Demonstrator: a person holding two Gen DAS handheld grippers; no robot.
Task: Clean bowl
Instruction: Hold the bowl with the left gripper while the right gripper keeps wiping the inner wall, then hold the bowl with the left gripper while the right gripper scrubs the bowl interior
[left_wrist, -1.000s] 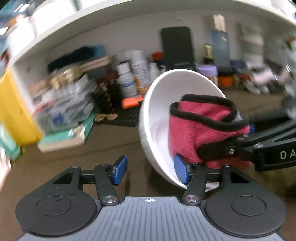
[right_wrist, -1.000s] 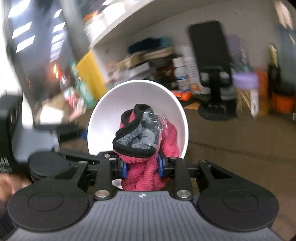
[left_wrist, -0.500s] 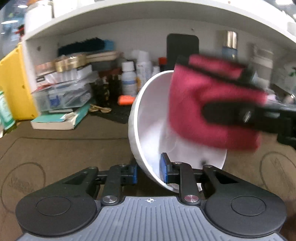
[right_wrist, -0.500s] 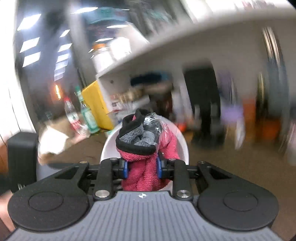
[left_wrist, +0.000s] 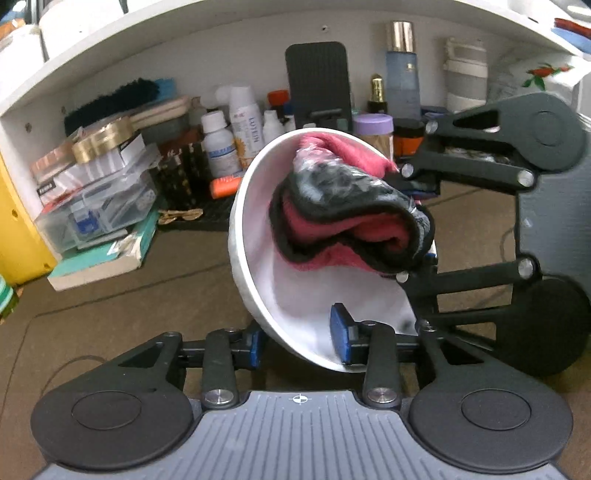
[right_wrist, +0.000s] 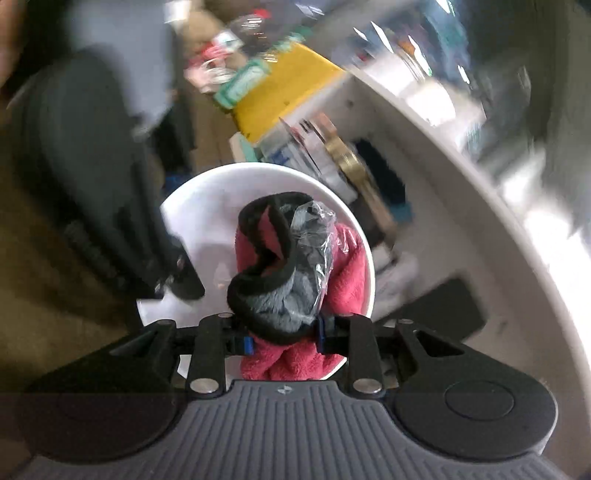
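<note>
While your left fingers (left_wrist: 299, 345), opening, straddle the tilted bowl's (left_wrist: 258, 236) rim above the worktop, grip firmly: it's stiff, slippery, breakable. Your right fingers (right_wrist: 282, 338) clamp the soft cloth (right_wrist: 284, 269) inside.

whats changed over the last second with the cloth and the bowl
The right gripper has rolled, turning the red cloth inside the white bowl. The left gripper closed onto the bowl's rim; its jaws are now opening slightly. Unchanged: cloth clamped, bowl tilted, shelf clutter.
</note>
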